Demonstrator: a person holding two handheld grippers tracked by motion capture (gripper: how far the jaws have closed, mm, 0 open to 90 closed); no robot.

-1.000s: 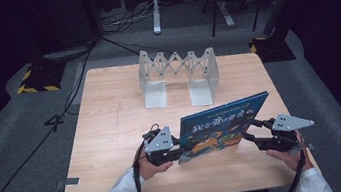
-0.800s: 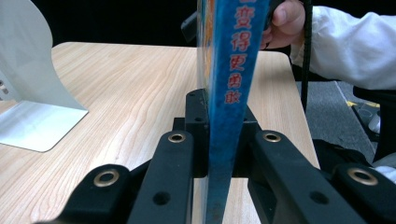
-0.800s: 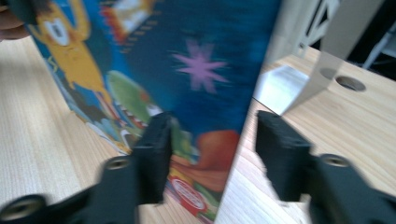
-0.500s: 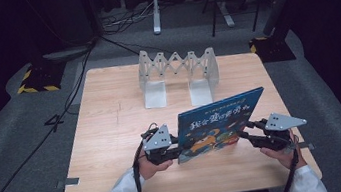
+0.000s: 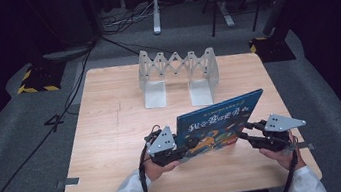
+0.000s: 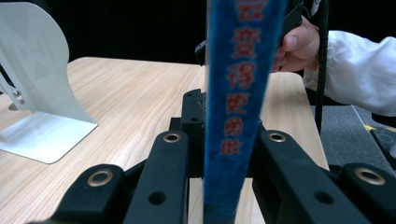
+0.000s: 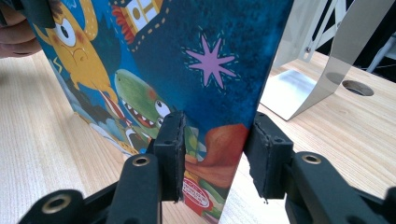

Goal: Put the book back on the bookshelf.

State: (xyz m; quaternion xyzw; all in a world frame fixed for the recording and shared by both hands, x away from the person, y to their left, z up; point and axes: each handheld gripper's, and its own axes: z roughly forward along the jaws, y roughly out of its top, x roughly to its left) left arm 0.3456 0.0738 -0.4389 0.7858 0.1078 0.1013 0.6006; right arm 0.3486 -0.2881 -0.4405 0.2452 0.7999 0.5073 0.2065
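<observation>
Upright glossy blue book [image 5: 220, 125]: left gripper [image 5: 178, 148] clamps spine; right gripper [image 5: 245, 133] fingers apart.

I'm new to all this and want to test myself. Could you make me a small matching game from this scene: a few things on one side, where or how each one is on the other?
Things:
1. book
2. left gripper
3. right gripper
4. metal folding rack

States:
A. stands at the far side of the wooden table
B. jaws shut on the spine
C. held upright on its edge between two grippers
D. jaws apart, one on each side of the book's other edge

Pairs: 1-C, 2-B, 3-D, 4-A
</observation>
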